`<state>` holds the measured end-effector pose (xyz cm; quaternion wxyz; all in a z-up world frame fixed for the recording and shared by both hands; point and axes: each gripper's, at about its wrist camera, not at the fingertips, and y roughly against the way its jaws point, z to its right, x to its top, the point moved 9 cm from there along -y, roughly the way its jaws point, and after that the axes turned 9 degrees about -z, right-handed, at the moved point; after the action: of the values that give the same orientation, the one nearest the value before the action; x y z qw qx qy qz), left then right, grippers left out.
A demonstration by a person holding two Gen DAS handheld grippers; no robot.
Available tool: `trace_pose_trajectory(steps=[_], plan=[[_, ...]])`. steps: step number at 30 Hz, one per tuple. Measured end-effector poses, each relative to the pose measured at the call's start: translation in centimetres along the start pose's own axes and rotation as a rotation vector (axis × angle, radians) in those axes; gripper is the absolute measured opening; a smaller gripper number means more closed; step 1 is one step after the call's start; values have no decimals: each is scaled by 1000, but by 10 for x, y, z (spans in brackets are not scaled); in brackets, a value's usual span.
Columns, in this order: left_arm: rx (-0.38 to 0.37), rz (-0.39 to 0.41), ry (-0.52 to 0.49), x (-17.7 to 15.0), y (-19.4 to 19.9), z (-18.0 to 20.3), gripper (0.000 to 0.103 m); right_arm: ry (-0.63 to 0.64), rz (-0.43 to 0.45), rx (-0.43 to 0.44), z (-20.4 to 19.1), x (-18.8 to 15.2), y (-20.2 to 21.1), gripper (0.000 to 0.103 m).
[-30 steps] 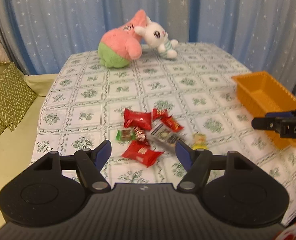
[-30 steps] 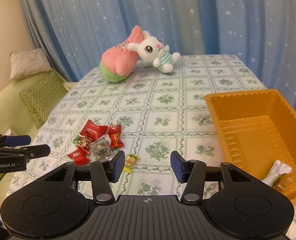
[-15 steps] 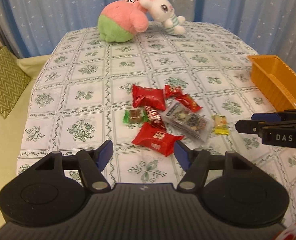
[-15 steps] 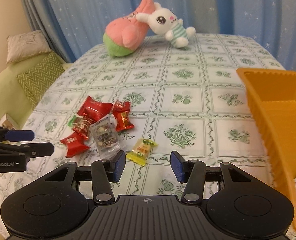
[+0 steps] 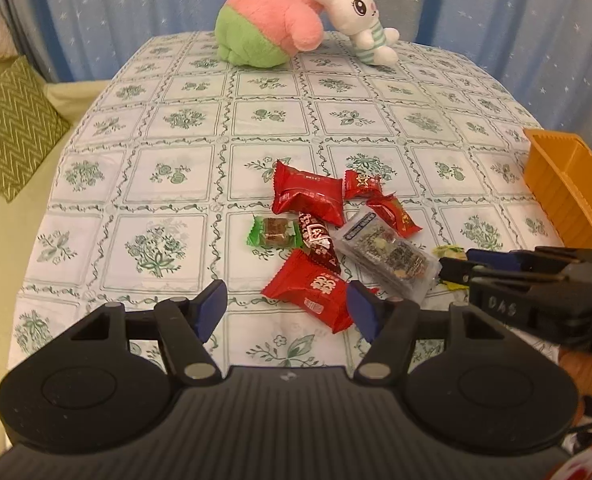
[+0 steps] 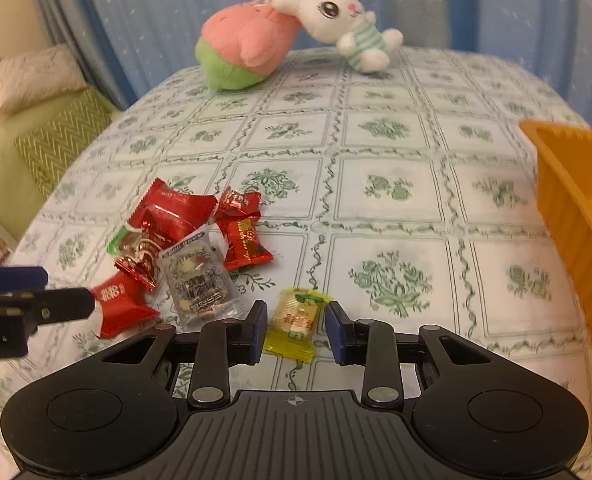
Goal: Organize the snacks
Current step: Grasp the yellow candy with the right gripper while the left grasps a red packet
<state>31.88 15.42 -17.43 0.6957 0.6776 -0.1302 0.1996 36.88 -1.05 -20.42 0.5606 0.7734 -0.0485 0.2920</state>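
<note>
Our right gripper (image 6: 295, 330) was spread open around a yellow candy (image 6: 296, 316) lying on the tablecloth (image 6: 384, 208). Our left gripper (image 5: 285, 310), also open, hovered near a red packet (image 5: 310, 290). The orange bin (image 6: 576, 208) stood to the right.

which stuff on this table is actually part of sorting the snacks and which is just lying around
Part of the job: yellow candy between the open right gripper fingers; red snack packs; clear nut bar; orange bin; left gripper.

Lying about: pink plush; white bunny; zigzag cushion.
</note>
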Motion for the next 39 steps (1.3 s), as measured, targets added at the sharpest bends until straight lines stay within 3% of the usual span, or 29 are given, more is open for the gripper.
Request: trace_pose_trajectory(steps=[1,6,10,15,17,19,25,35,39], plan=[[-1,-4,7,0,-1,2,62,21,0,-15,-1,0,-1,22],[-23,-24,70,-2,-10,10,55,40,11,-20,3,-4,5,22],[-33,-30,156,-4,-22,14,44,13,30,-22,16,-7,19,22],[-21,3,272,-2,-32,8,46,-22,30,-23,33,-14,29,22],[-6,14,277,0,-33,8,45,-23,29,-24,36,-16,31,22],[1,17,262,-1,-34,10,35,-23,27,-23,38,-19,31,22],[4,0,246,-13,-30,10,22,-40,25,-11,41,-26,35,22],[-103,-40,205,-49,-6,42,20,-71,31,3,45,-35,47,22],[-51,-33,160,-56,-1,51,25,-81,39,2,50,-42,54,22]])
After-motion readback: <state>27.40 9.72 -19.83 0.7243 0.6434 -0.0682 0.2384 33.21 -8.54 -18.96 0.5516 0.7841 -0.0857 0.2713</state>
